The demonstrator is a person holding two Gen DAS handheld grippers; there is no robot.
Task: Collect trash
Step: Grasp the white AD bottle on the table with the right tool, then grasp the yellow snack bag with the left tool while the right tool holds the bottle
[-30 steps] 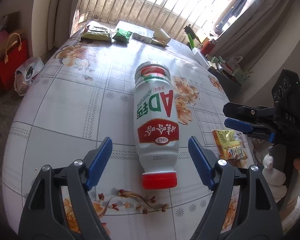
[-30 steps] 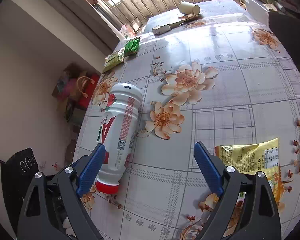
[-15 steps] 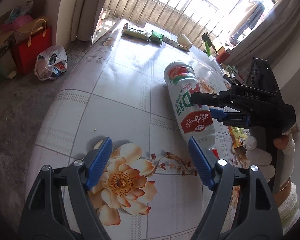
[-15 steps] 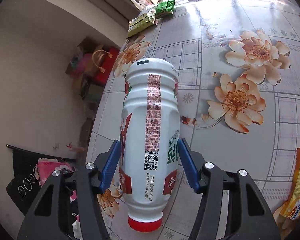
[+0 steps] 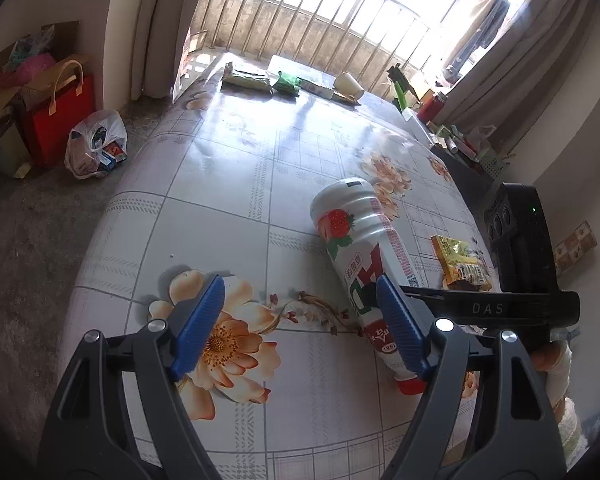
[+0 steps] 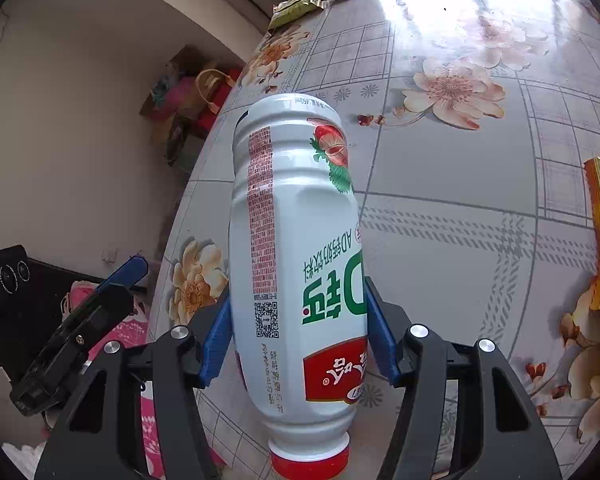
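Table (image 5: pixel 228 200), the largest element: a long surface under a glossy floral, grid-printed cloth, running toward a barred window (image 5: pixel 340 12) flanked by curtains.

Floor at the table's left side: a red gift bag (image 5: pixel 58 120) with beige handles and a white plastic bag (image 5: pixel 94 142) of packets, near each other.

Right gripper (image 6: pixel 298 344): its blue pads press on both sides of the white milk-drink bottle (image 6: pixel 296 248), jaws closed partway to the bottle's width. The bottle carries a strawberry print, green lettering and a red cap (image 6: pixel 310 462); the cap faces the camera, the base points away over the cloth. In the left wrist view the same bottle (image 5: pixel 356 240) appears tilted, base raised; whether any part touches the cloth cannot be told.

Left gripper (image 5: pixel 300 324): jaws wide apart with nothing between them, hanging above a printed flower just left of the bottle.

Yellow snack wrapper (image 5: pixel 460 264): flat on the cloth, right of the bottle and apart from it.

Far end of the table: two green snack packets (image 5: pixel 246 78) (image 5: pixel 286 83) and a paper cup (image 5: pixel 348 84) on its side.
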